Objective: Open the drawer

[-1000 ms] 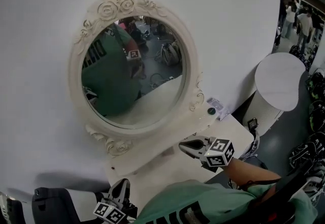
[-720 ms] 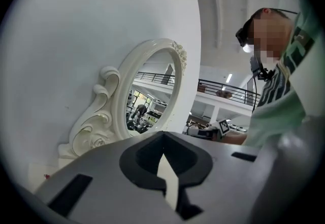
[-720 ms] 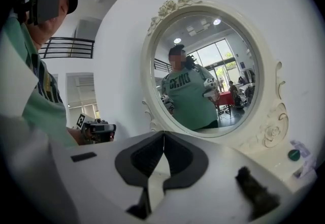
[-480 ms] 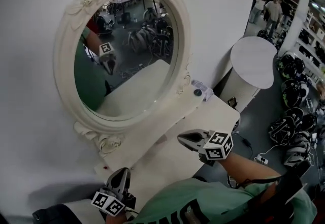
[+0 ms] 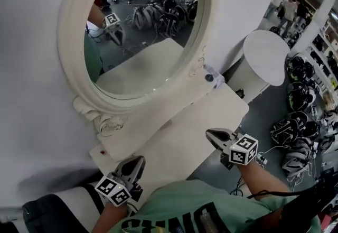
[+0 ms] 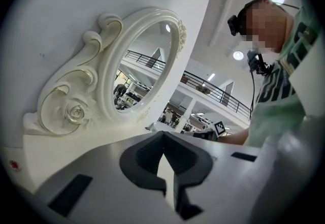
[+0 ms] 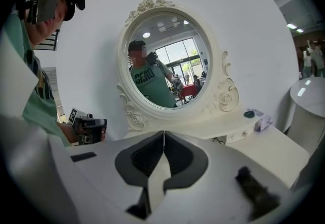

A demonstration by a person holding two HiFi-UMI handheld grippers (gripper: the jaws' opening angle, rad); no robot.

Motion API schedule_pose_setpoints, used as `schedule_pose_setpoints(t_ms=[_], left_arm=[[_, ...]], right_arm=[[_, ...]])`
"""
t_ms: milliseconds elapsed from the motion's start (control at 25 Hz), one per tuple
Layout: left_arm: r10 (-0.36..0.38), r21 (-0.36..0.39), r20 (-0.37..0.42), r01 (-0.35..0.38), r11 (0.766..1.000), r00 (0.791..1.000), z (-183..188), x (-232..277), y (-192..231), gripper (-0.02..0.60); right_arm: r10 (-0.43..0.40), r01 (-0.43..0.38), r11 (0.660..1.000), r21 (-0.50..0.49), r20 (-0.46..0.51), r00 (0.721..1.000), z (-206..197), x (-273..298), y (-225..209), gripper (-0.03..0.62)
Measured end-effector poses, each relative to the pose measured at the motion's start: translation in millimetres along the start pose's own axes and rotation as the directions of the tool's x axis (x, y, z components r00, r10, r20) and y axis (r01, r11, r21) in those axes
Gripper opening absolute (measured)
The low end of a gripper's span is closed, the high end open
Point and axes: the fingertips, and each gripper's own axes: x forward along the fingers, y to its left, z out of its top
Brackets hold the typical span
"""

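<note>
White table [image 5: 185, 142]; oval mirror [image 5: 142, 26], carved frame, standing at its back. Left gripper [image 5: 138, 162], right gripper [image 5: 214, 134]: jaws closed, empty, at the table's front edge. Drawer [image 7: 246, 134]: seemingly the small knobbed front under the mirror's base, shut.

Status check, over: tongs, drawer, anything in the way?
Left tongs shut, empty. Right tongs shut, empty. Both by the table's front edge; drawer not in clear view. Nothing seen blocking.

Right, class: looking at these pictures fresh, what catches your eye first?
The ornate cream-framed mirror dominates, at the back of the white dressing table. Over its near edge, the left gripper and right gripper hover, fingers shut and empty. A round white side table stands to the right.
</note>
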Motion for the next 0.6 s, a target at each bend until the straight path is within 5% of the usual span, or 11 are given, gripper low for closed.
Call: schedule_pose_setpoints(t_ms=[280, 600], left_arm=[[0.002, 0.021, -0.063, -0.001, 1.0, 0.998, -27.7, 20.5, -17.8, 0.009], [0.046, 0.065, -0.135, -0.037, 0.997, 0.99, -62.9, 84.7, -86.7, 0.008]], right_arm=[[-0.037, 0.036, 0.998, 0.046, 0.024, 0.999, -30.8, -24.2, -36.5, 0.012], [-0.028, 0.022, 0.997, 0.08, 0.068, 0.997, -68.7, -90.0, -99.6, 0.012]])
